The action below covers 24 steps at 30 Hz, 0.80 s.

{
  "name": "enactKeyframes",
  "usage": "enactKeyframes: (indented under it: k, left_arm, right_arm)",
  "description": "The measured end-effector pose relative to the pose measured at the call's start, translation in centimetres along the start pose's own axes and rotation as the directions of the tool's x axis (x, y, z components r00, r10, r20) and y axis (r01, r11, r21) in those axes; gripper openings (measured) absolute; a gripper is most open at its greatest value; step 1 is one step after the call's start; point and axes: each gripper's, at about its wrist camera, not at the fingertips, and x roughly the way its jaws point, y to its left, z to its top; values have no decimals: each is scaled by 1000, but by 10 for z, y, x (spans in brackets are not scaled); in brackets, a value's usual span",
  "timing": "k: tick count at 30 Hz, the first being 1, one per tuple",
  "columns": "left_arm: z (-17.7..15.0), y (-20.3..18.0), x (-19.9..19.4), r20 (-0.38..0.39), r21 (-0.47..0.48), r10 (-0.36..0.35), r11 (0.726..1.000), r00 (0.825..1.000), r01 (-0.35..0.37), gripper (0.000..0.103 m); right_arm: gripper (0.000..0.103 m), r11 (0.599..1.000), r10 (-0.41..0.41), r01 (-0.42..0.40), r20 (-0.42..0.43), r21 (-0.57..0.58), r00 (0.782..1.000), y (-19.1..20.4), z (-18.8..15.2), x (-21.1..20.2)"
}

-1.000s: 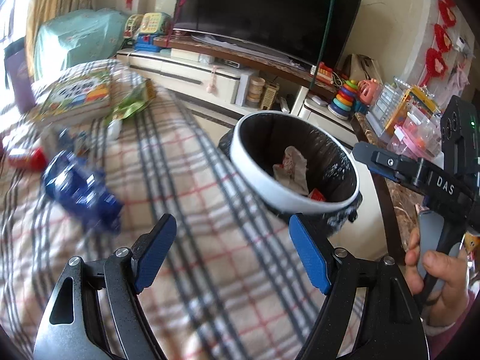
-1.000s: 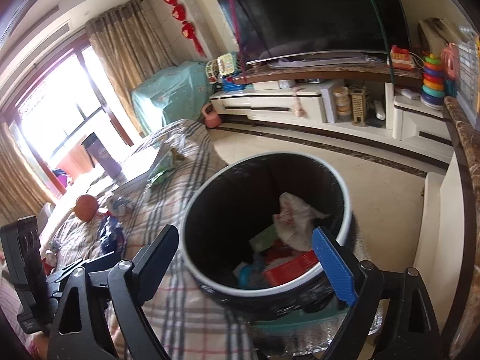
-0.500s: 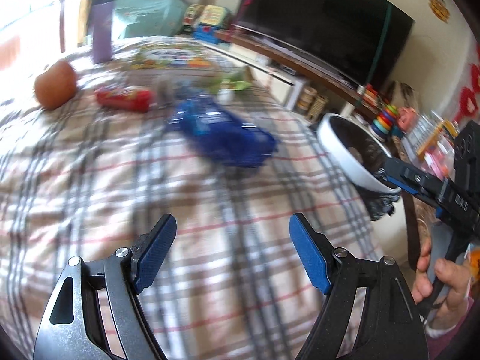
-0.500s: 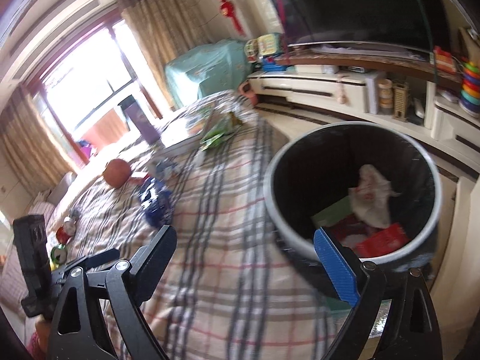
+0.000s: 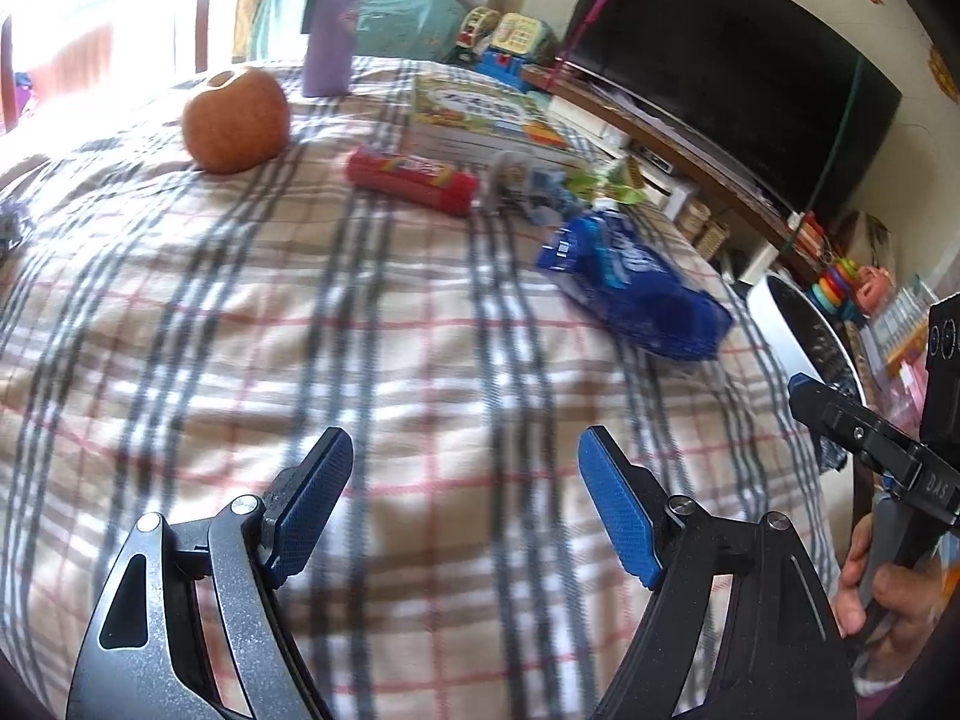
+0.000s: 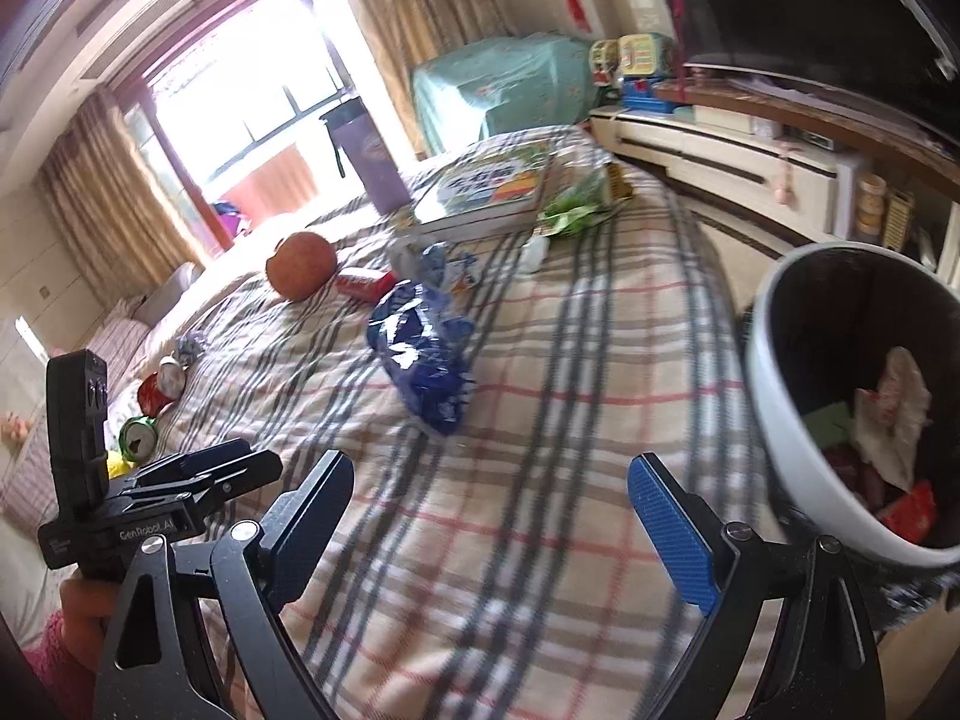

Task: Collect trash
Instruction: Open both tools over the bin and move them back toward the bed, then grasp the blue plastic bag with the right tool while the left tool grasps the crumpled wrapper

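Both grippers are hanging over the plaid blanket [image 5: 384, 360], angled down, nothing between the jaws. Left gripper [image 5: 465, 504]: jaws standing wide apart, empty, only blanket showing between the blue pads [image 5: 618, 516]. Right gripper [image 6: 489, 516]: same, jaws apart and empty.

Trash is lying on the blanket ahead of them. Blue bag [image 5: 636, 294] is sitting crumpled near the blanket's right edge, closest to the bin [image 6: 798, 420]; in the right view it is lying ahead and a bit left of the jaws [image 6: 426, 360]. Behind it, a red packet [image 5: 414, 177] is lying flat, with a crumpled pale-blue wrapper [image 5: 528, 186] just beside it and a green wrapper [image 5: 606, 186] further back by the book [image 5: 480, 114]. An orange fruit [image 5: 237, 120] is sitting left of the red packet, and a purple bottle [image 5: 330, 30] is standing upright behind it. Two cans [image 6: 150, 414] are lying at the far left of the blanket, near the left gripper as the right view shows it.

Bin is standing off the blanket's right edge, white rim, black liner, already holding a white wrapper [image 6: 900, 414] and some red and green scraps. A hand [image 5: 882, 588] is gripping the right gripper's handle at the left view's right edge.

Both views are blurring slightly.
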Motion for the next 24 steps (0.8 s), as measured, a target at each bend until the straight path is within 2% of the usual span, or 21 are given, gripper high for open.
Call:
enactKeyframes:
  k: [11, 15, 16, 18, 20, 24]
  left_arm:
    - [17, 15, 9, -2, 9, 59, 998, 998, -59, 80]
    - [21, 18, 17, -18, 5, 59, 998, 998, -59, 80]
    - [21, 18, 19, -21, 6, 59, 998, 998, -59, 80]
    - [22, 16, 23, -29, 11, 61, 998, 998, -61, 80]
    - [24, 13, 26, -35, 16, 58, 998, 998, -58, 80]
    - [32, 5, 34, -36, 24, 43, 999, 998, -42, 80]
  right_arm:
    - [93, 996, 62, -64, -40, -55, 997, 12, 27, 44]
    - [92, 994, 77, -82, -56, -77, 995, 17, 36, 61]
    - [88, 993, 78, -83, -62, -87, 995, 20, 37, 66]
    - [73, 991, 85, -92, -75, -98, 994, 22, 37, 73]
    - [35, 992, 74, -83, -97, -98, 993, 21, 34, 79]
    - [33, 997, 60, -62, -49, -50, 997, 7, 28, 63]
